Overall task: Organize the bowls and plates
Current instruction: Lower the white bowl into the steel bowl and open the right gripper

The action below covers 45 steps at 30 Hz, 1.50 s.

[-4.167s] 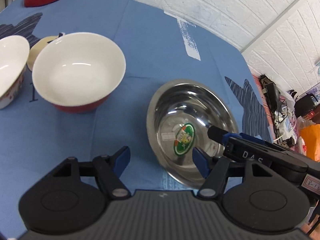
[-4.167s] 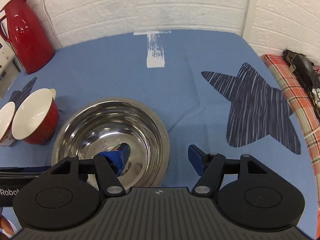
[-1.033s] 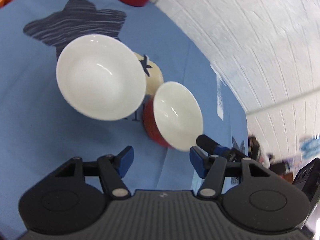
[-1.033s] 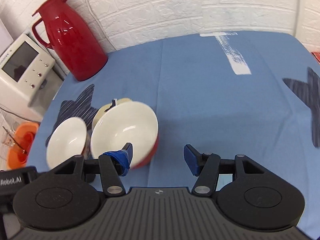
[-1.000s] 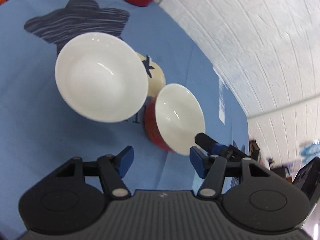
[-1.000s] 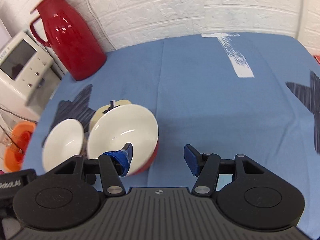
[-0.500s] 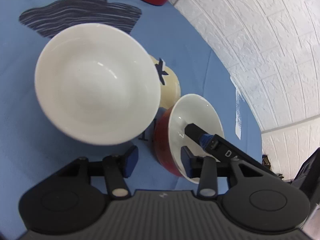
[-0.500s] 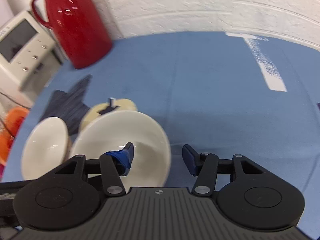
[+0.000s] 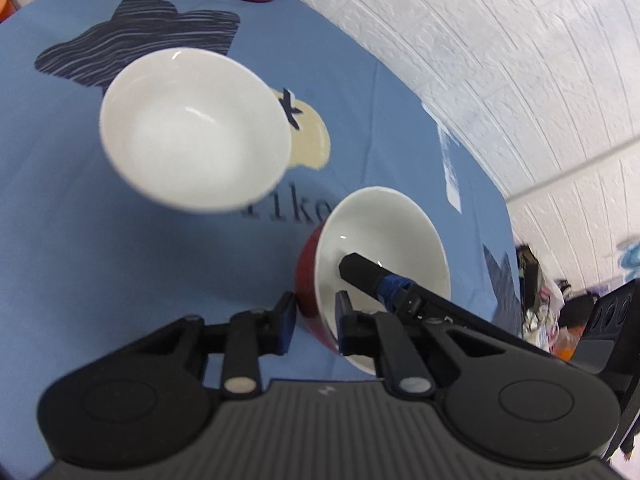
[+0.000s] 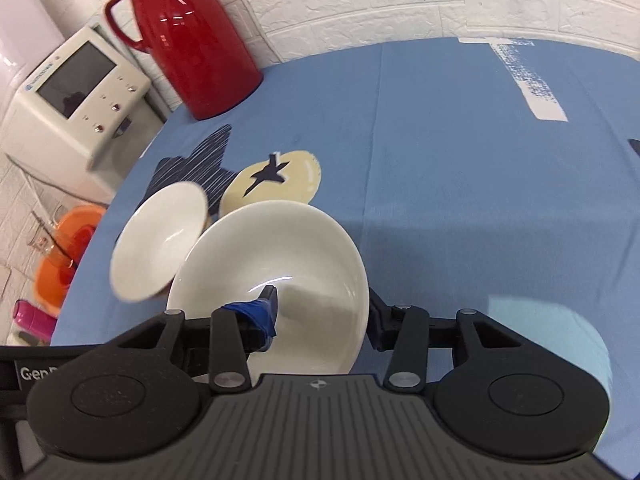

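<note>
Red bowl (image 9: 310,280) (white inside) | both hand-held grippers pinch its rim

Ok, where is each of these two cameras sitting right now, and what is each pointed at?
Left wrist: sits on the left gripper, looking forward and down at the blue tablecloth; its fingers straddle the red bowl rim, white bowl beyond; the right gripper's finger reaches in from the right.
Right wrist: sits on the right gripper, facing the red jug and brick wall; its fingers straddle the same bowl's rim.
Shared: both bowls, the tablecloth, the jug.
</note>
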Available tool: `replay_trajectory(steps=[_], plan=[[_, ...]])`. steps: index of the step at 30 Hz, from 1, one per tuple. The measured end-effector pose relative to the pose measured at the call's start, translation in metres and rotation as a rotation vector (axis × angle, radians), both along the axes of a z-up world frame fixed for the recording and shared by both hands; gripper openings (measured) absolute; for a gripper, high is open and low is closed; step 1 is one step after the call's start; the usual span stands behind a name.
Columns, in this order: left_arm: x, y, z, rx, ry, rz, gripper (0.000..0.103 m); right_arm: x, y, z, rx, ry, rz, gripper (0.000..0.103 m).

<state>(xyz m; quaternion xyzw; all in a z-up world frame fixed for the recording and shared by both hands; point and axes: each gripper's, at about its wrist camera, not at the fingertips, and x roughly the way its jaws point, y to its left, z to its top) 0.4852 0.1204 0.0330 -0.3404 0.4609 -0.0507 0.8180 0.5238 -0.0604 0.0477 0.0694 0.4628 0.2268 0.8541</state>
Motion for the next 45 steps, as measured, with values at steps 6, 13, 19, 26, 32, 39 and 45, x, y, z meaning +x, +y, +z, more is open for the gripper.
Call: replay_trajectory(steps=[6,13,19,26,32,39,45], plan=[[-0.08,-0.029,0.03,0.009,-0.011,-0.104,0.009,-0.089,-0.028,0.032,-0.036,-0.012,0.005,0.032],[-0.175,-0.073,0.037,0.037,-0.02,-0.254,0.009,-0.196,-0.076,0.037,-0.055,0.03,-0.085,0.033],[-0.231,-0.095,0.026,0.074,-0.016,-0.341,0.009,-0.256,-0.095,0.02,-0.05,0.041,-0.132,0.033],[-0.245,-0.11,-0.004,0.114,0.026,-0.382,0.009,-0.28,-0.111,-0.018,-0.01,0.092,-0.17,0.033],[-0.247,-0.113,-0.01,0.128,-0.004,-0.389,0.009,-0.286,-0.114,-0.023,-0.012,0.051,-0.16,0.031],[-0.247,-0.102,-0.006,0.072,0.022,-0.435,0.034,-0.288,-0.118,-0.019,-0.009,0.047,-0.149,0.031],[-0.242,-0.101,-0.003,0.014,0.086,-0.502,0.055,-0.289,-0.123,-0.014,0.034,0.065,-0.161,0.032]])
